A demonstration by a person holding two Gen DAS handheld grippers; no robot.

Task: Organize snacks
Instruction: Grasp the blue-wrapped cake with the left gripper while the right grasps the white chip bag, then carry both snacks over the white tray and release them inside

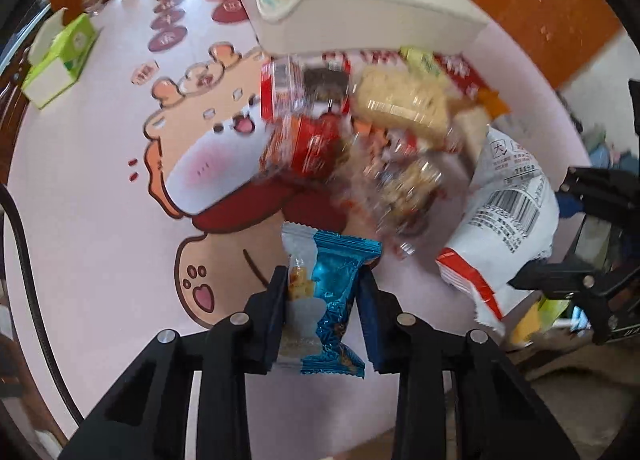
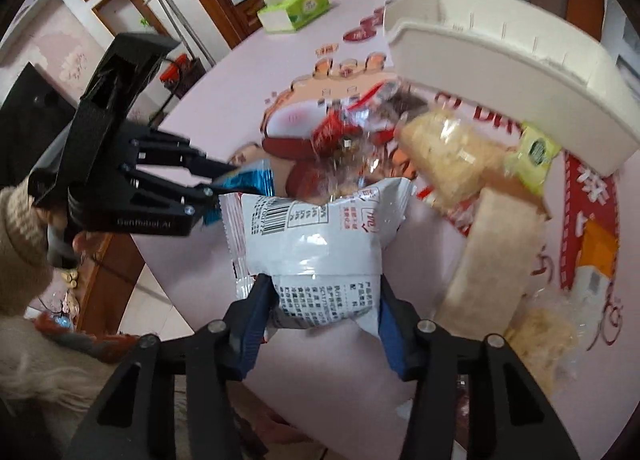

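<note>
Blue packet sits clamped inside left hand-held gripper, seemingly lifted.

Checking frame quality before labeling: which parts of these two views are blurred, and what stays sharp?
Left wrist view: the snack pile is motion-smeared, while the blue packet in the left gripper is crisp. Right wrist view: the white bag in the right gripper is readable; snacks behind smear.

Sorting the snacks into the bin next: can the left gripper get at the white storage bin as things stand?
Probably yes. The left gripper is shut on the blue snack packet, and the white storage bin sits straight ahead with its top open. The snack pile lies between, so the gripper would likely have to pass over it.
</note>
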